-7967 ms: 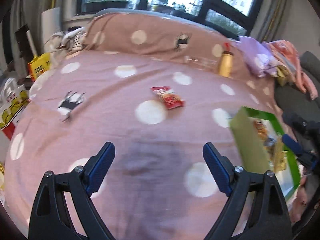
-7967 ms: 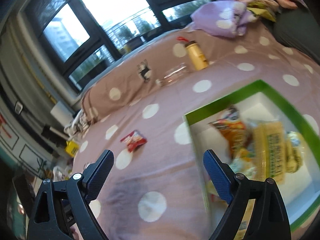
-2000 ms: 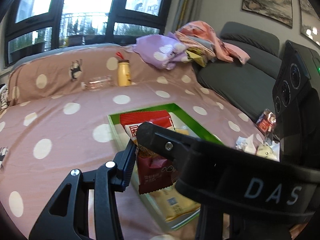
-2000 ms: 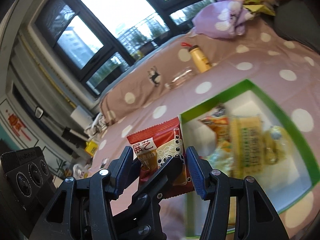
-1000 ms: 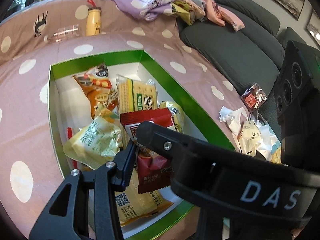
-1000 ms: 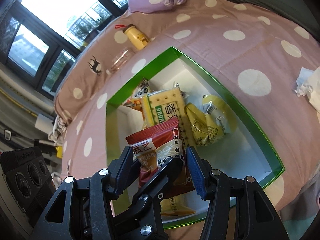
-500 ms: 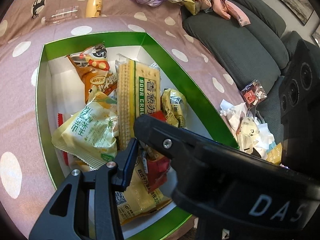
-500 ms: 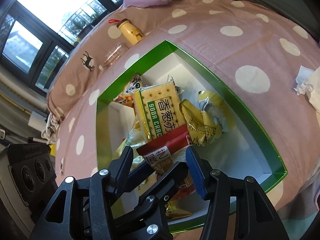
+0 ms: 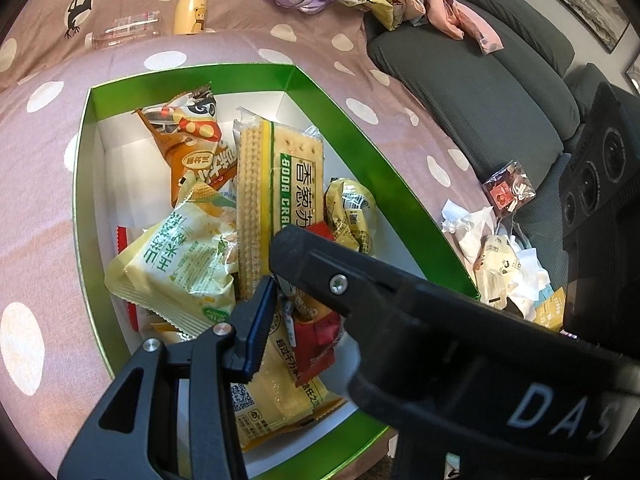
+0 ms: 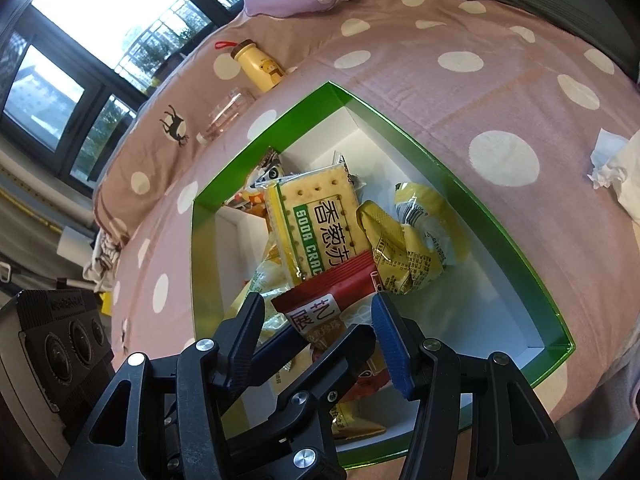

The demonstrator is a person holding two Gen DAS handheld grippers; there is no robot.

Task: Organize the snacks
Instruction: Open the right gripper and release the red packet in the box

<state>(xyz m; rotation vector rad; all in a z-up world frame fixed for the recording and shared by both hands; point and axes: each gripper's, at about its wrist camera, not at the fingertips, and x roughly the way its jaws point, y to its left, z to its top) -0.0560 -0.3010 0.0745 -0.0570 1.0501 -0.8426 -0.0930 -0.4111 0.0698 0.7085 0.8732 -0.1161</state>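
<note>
Red snack packet at the green box, both claws crowded over it.

My left claw (image 10: 320,344) pinches the red packet (image 10: 332,300) low over the green box (image 10: 500,232) on the dotted bed cover (image 10: 460,60); packet touches the soda cracker pack (image 10: 320,220) and a yellow wrapper (image 10: 404,248). My right claw (image 10: 320,312) is spread wide around it, pads (image 10: 386,332) not touching. Corn snack bag (image 9: 180,264) and orange bag (image 9: 188,148) inside too. Bottle (image 9: 192,14) lies far back on the bed.
</note>
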